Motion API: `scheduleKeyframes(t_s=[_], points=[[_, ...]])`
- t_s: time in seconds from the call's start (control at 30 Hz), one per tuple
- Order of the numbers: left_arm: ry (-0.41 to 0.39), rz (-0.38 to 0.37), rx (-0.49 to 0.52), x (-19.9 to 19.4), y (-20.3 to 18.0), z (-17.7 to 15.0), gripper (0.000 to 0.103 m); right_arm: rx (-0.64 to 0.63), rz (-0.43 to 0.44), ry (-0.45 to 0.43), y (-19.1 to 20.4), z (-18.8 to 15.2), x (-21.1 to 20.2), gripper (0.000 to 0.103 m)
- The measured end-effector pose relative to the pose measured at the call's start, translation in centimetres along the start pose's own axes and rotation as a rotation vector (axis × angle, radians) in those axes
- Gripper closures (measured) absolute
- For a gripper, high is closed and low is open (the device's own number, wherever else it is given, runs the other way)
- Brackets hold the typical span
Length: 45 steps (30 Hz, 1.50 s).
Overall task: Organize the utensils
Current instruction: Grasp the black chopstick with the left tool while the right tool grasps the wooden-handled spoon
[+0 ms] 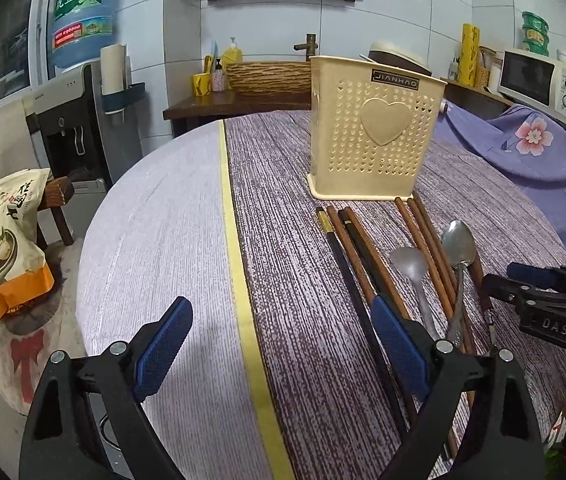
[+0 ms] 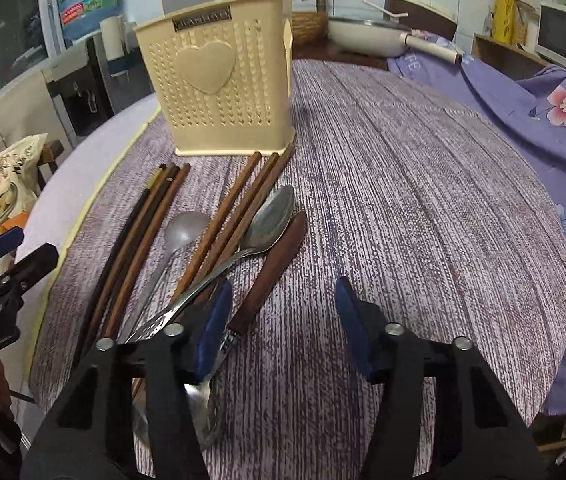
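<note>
A cream perforated utensil holder (image 1: 371, 128) (image 2: 219, 92) with a heart on its face stands upright on the round table (image 2: 423, 200). In front of it lie dark chopsticks (image 2: 139, 232), brown chopsticks (image 2: 239, 204), a dull grey spoon (image 2: 185, 228), a shiny spoon (image 2: 271, 220) and a wooden-handled utensil (image 2: 279, 252). My right gripper (image 2: 283, 284) hovers open low over the table; the wooden handle lies just inside its left finger, untouched. My left gripper (image 1: 279, 308) is wide open to the left of the chopsticks (image 1: 347, 268), over a yellow strip.
A yellow strip (image 1: 239, 280) divides the pale and dark halves of the tablecloth. A purple floral cloth (image 2: 543, 120) covers the right side. A white pan (image 2: 367, 34) sits behind the table. A snack bag (image 1: 7, 240) rests on a stool beside a water dispenser (image 1: 79, 120) at left.
</note>
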<state>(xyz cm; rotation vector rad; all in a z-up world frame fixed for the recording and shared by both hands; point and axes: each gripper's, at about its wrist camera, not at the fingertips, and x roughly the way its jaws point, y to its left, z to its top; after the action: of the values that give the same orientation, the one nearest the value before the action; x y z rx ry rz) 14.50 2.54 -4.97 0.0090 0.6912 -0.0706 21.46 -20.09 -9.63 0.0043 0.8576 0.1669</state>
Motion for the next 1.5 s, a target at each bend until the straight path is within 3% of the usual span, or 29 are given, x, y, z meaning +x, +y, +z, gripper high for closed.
scheduleKeyframes(t_s=[0.43,0.8,0.97,1.5], points=[[0.081,-0.002,-0.012,2.8,-0.1,1.3,0.018,-0.005,-0.023,0.027,0.4,2.5,2.5,0.079],[0.174,-0.082,-0.017,6.2,-1.9,4.0,0.042,-0.033,0.043,0.029,-0.5,3.3,3.0,0.082],[0.208,-0.074,-0.025,7.6,-2.1,4.3,0.056,-0.05,0.059,0.029,-0.8,3.3,3.0,0.083],[0.237,0.006,0.036,10.0,-3.3,5.8,0.066,-0.069,0.055,0.03,-0.5,3.9,3.5,0.084]])
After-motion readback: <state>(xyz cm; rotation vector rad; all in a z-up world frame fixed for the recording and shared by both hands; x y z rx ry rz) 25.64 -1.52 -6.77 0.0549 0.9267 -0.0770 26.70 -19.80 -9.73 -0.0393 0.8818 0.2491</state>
